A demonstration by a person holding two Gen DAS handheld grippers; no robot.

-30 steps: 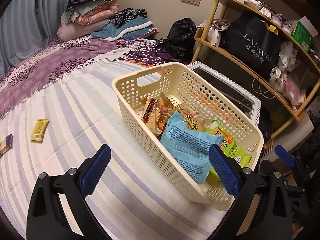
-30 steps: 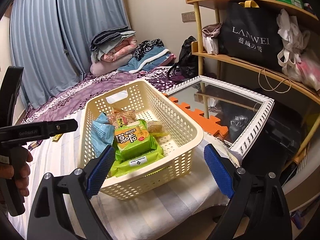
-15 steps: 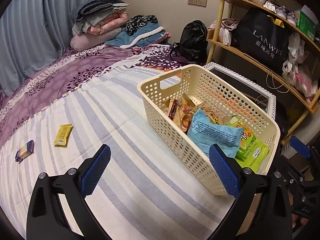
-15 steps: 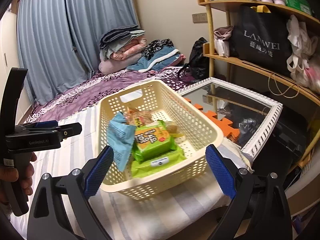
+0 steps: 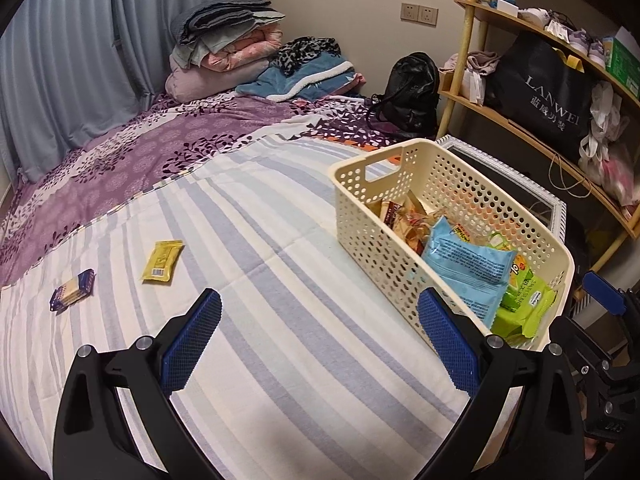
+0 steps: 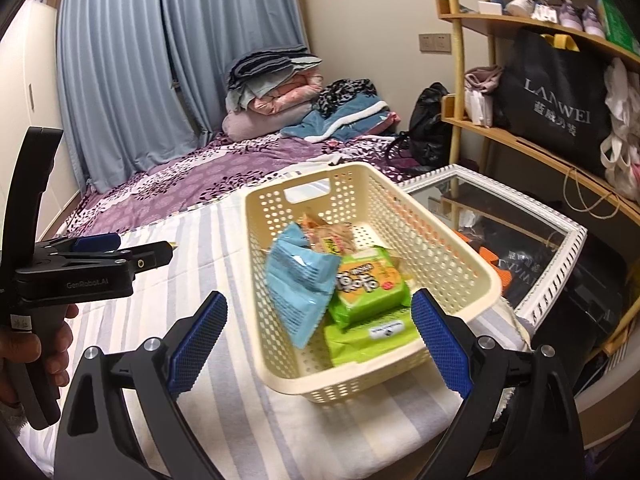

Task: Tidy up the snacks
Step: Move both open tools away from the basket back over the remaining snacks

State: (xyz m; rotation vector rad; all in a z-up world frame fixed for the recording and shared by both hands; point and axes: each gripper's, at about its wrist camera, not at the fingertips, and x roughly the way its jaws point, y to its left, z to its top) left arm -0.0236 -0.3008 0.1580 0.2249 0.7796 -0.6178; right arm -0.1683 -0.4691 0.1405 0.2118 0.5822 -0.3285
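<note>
Mostly packed: the cream basket point(image 5: 408, 184) sits on the striped sheet point(image 5: 248, 240), holding a light-blue packet point(image 6: 298, 280), green packets point(image 6: 370, 286) and what look like smaller wrapped snacks behind.

Both the left gripper point(image 5: 318, 344) and right gripper point(image 6: 318, 340) hang spread wide, grasping nothing. A yellow sachet point(image 5: 162, 260) and a blue-edged biscuit pack point(image 5: 73, 290) lie on the sheet, well apart from the basket.

Home bedroom: bed point(image 5: 248, 184) with folded quilts point(image 5: 224, 52), curtains point(image 6: 152, 60), cluttered wooden shelf point(image 6: 532, 140), wall sockets point(image 5: 419, 13).
</note>
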